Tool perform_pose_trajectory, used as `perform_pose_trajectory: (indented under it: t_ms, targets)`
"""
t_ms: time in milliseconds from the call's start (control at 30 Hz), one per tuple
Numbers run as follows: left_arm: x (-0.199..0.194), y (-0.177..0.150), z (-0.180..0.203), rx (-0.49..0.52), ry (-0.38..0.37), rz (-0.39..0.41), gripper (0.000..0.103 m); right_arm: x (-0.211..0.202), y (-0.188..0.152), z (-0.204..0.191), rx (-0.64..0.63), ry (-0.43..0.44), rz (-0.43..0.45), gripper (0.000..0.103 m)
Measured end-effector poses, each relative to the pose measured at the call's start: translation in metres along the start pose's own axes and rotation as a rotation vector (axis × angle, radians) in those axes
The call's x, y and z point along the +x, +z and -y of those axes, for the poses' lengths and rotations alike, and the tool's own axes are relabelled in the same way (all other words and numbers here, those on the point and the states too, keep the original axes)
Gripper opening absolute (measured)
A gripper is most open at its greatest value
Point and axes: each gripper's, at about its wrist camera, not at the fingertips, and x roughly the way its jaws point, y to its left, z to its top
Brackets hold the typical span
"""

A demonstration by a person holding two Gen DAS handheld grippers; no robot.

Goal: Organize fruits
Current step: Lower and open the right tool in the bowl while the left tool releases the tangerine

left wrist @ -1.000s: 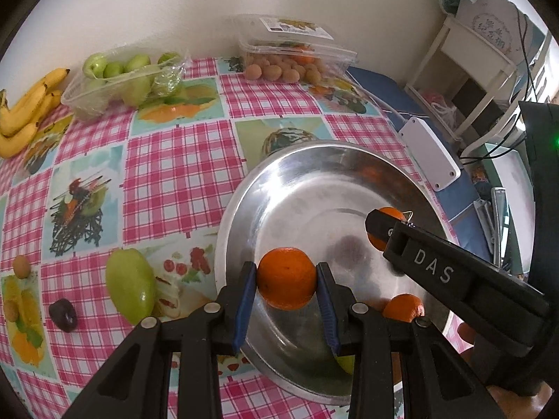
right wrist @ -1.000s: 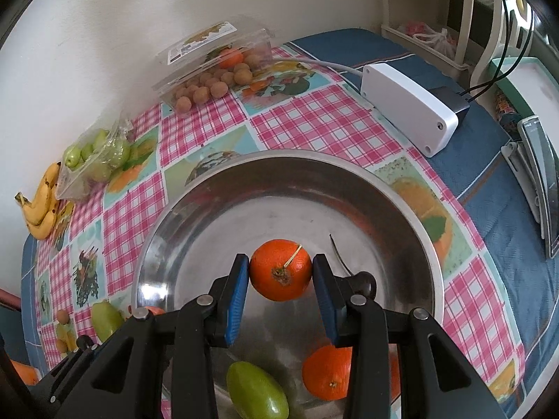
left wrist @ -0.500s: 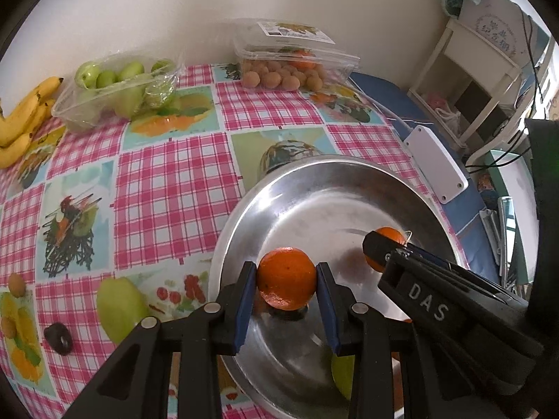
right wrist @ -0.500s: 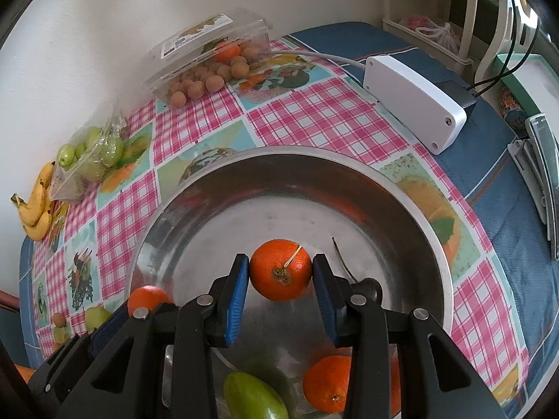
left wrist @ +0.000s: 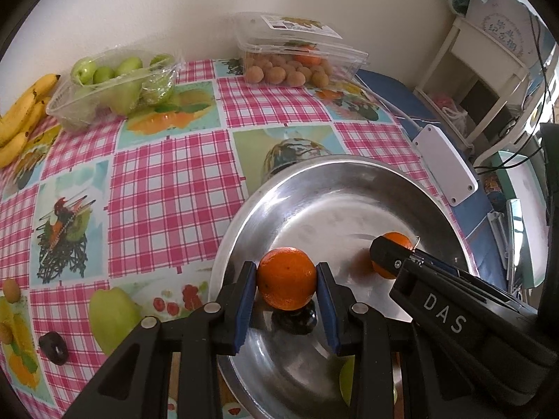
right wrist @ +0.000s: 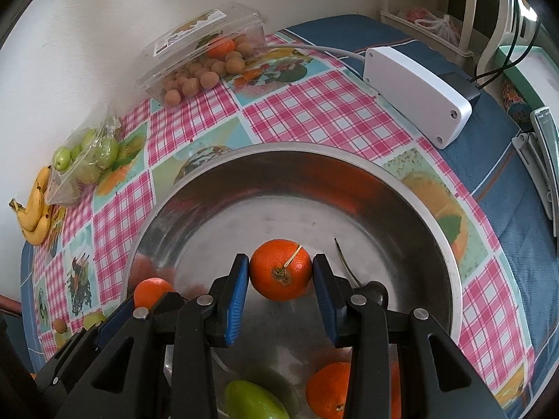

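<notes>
A wide steel bowl (left wrist: 314,171) (right wrist: 450,255) rests on the checked tablecloth. My left gripper (left wrist: 286,279) is shut on an orange (left wrist: 286,278) held above the bowl's left inner side. My right gripper (right wrist: 281,272) is shut on a second orange (right wrist: 280,269) (left wrist: 393,244) with a thin stem, over the bowl's middle. In the right wrist view a green fruit (right wrist: 253,401) and another orange (right wrist: 326,384) lie in the near part of the bowl, partly hidden by the fingers. The left gripper's orange (right wrist: 150,291) shows at lower left there.
On the cloth lie a green fruit (left wrist: 111,314), a dark round fruit (left wrist: 53,347) and a small brown one (left wrist: 11,289). At the back are bananas (left wrist: 24,111), a tub of green fruit (left wrist: 111,87) and a clamshell of small brown fruit (left wrist: 290,59). A white box (right wrist: 415,87) lies right of the bowl.
Both grippers keep their oranges. The left wrist view has shifted rightward and slightly forward over the bowl, so the loose fruit on the cloth slid toward the left edge. The right view barely changed.
</notes>
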Motion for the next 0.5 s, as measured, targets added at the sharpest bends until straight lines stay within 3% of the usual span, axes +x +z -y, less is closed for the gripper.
perform_pose_trajectory:
  t_ms: [500]
  targets:
    - [-0.014,0.005,0.002,-0.006,-0.006,0.011,0.039,-0.012,0.004,0.003,-0.004,0.021,0.021,0.041]
